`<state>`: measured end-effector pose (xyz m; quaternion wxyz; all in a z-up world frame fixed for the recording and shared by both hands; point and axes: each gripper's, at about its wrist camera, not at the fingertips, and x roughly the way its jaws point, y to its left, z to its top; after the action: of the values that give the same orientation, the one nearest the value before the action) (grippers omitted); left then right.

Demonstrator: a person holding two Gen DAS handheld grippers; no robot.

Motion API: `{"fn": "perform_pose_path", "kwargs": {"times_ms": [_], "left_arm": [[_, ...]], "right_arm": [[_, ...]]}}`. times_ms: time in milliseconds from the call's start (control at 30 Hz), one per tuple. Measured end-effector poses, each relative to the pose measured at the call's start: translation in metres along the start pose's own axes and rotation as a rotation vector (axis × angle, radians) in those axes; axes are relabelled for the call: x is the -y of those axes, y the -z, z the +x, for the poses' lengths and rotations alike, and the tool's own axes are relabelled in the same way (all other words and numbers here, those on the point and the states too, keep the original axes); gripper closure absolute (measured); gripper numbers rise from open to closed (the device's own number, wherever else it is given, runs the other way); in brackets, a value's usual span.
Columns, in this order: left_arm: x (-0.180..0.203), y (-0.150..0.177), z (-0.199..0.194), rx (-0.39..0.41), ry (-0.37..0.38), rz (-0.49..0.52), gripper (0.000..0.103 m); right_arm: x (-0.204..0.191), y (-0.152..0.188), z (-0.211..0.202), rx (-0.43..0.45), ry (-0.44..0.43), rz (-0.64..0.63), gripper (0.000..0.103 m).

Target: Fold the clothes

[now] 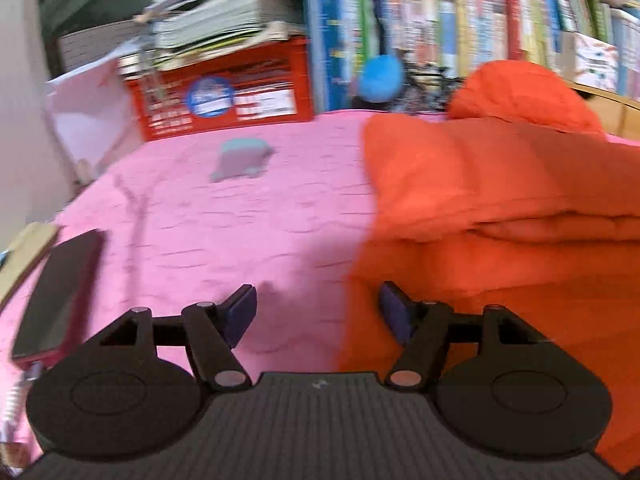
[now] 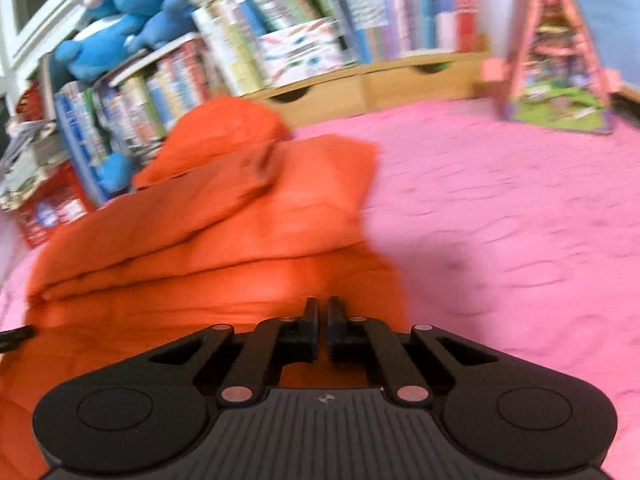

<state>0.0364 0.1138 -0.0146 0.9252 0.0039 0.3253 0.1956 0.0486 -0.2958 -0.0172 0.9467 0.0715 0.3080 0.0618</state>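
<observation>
Left wrist: hand-held gripper (image 1: pixel 318 308) spread wide, empty; right one (image 2: pixel 323 320) nearly clenched (orange garment (image 2: pixel 208 224) below).

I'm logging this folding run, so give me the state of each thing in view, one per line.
Left tongs: open, holding nothing, over the edge of the garment.
Right tongs: nearly shut, over the garment; a grip cannot be told.
Orange garment: partly folded, layers stacked, hood bunched at the far end.
Pink cover: spread, slightly wrinkled.

One orange garment (image 1: pixel 500 208) lies on the pink cover (image 1: pixel 240 220). One phone (image 1: pixel 56 300) sits at its left edge, one grey-blue toy (image 1: pixel 240 160) near the far edge. One red box (image 1: pixel 224 96) stands behind. Two grippers: left (image 1: pixel 318 308), right (image 2: pixel 323 316).
</observation>
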Motion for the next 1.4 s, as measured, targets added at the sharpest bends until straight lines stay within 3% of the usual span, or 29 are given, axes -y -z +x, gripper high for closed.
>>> {"fn": "perform_pose_path", "kwargs": {"times_ms": [100, 133, 233, 300, 400, 533, 700, 833, 933, 1233, 1400], "left_arm": [[-0.011, 0.006, -0.003, 0.006, -0.103, 0.024, 0.036], [-0.015, 0.007, -0.004, 0.008, -0.123, 0.022, 0.036], [-0.026, -0.001, -0.015, 0.02, -0.076, -0.054, 0.04], [-0.027, -0.014, -0.026, 0.055, -0.016, -0.092, 0.04], [-0.007, -0.042, -0.043, 0.122, 0.121, -0.096, 0.039], [0.049, -0.078, -0.046, 0.155, 0.325, -0.066, 0.038], [0.122, -0.098, -0.015, 0.147, 0.401, 0.001, 0.034], [0.155, -0.092, 0.027, 0.067, 0.39, 0.066, 0.033], [0.164, -0.082, 0.044, 0.076, 0.363, 0.113, 0.027], [0.174, -0.077, 0.055, 0.064, 0.384, 0.127, 0.026], [0.174, -0.08, 0.057, 0.051, 0.402, 0.111, 0.024]], "right_arm": [[0.022, 0.004, -0.013, 0.041, 0.084, -0.012, 0.074], [0.026, 0.007, -0.019, 0.052, 0.105, -0.023, 0.074], [0.044, 0.008, -0.034, 0.07, 0.096, 0.023, 0.074], [0.052, 0.0, -0.039, 0.083, 0.078, 0.054, 0.072], [0.05, -0.029, -0.035, 0.112, 0.014, 0.061, 0.053], [0.032, -0.079, -0.013, 0.136, -0.105, 0.008, 0.035], [0.0, -0.139, 0.033, 0.141, -0.211, -0.043, 0.015], [-0.021, -0.174, 0.08, 0.124, -0.26, -0.062, 0.012], [-0.045, -0.191, 0.119, 0.101, -0.273, -0.123, 0.012], [-0.133, -0.219, 0.225, 0.076, -0.268, -0.39, 0.012], [-0.157, -0.226, 0.273, 0.052, -0.259, -0.455, 0.012]]}}
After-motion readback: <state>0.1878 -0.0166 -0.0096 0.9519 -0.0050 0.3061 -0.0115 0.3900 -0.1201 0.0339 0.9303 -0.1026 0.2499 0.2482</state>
